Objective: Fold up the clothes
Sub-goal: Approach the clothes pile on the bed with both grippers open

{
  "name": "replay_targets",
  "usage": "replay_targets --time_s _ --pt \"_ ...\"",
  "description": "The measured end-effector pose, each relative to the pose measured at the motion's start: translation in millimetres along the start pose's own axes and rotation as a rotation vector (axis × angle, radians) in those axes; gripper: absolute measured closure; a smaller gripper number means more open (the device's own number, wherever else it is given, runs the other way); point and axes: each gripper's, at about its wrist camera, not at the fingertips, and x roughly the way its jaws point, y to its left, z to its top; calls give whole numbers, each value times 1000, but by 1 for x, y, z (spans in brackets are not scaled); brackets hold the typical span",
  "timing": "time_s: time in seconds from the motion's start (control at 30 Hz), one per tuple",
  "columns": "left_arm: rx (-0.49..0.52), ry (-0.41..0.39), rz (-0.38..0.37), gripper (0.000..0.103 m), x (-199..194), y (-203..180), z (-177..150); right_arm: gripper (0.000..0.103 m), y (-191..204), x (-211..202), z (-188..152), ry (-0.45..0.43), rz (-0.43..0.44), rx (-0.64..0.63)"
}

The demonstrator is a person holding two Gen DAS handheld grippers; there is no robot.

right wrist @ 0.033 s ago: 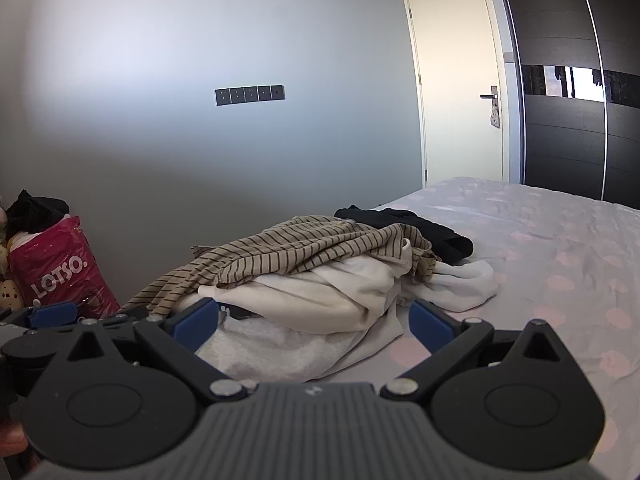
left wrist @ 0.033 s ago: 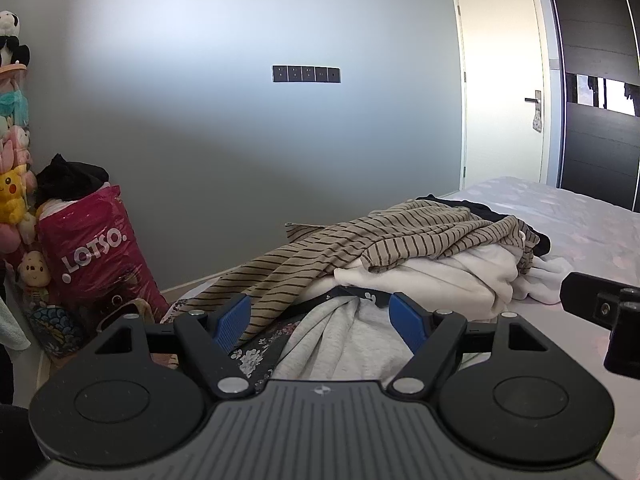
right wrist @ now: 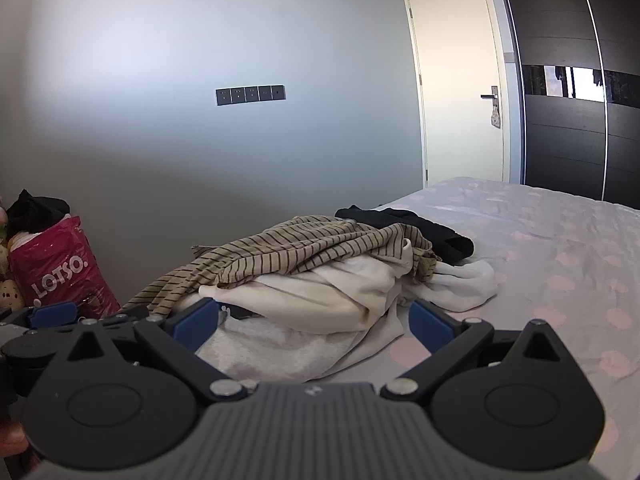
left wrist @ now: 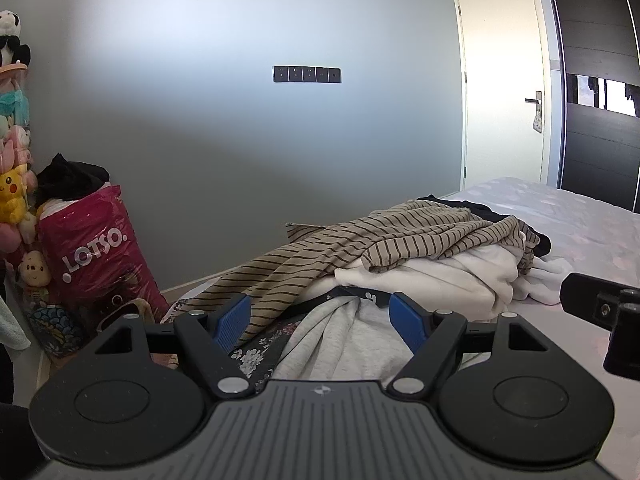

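Note:
A heap of clothes lies at the near left corner of the bed (right wrist: 560,248). On top is a beige striped shirt (left wrist: 400,240) (right wrist: 304,252), over a cream garment (left wrist: 432,280) (right wrist: 320,292). A black garment (right wrist: 420,228) lies behind them. A light grey garment (left wrist: 340,344) (right wrist: 272,352) spreads at the front, beside a dark floral cloth (left wrist: 256,354). My left gripper (left wrist: 320,316) is open just short of the grey garment and holds nothing. My right gripper (right wrist: 314,320) is open before the heap's right side, also with nothing between its fingers.
A red LOTSO bag (left wrist: 92,248) topped with dark cloth stands on the floor to the left, beside a stack of plush toys (left wrist: 12,184). Behind the bed are a white door (left wrist: 500,80) and a dark wardrobe (left wrist: 592,80). The bed's right part is bare sheet.

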Motion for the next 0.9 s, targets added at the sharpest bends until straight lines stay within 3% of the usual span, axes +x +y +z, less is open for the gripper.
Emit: replay_targets --time_s 0.33,0.9 --pt "-30 16 -9 27 3 3 -5 1 -1 14 -7 7 4 -27" --pt "-41 30 3 27 4 6 -6 1 3 3 -6 -6 -2 1"
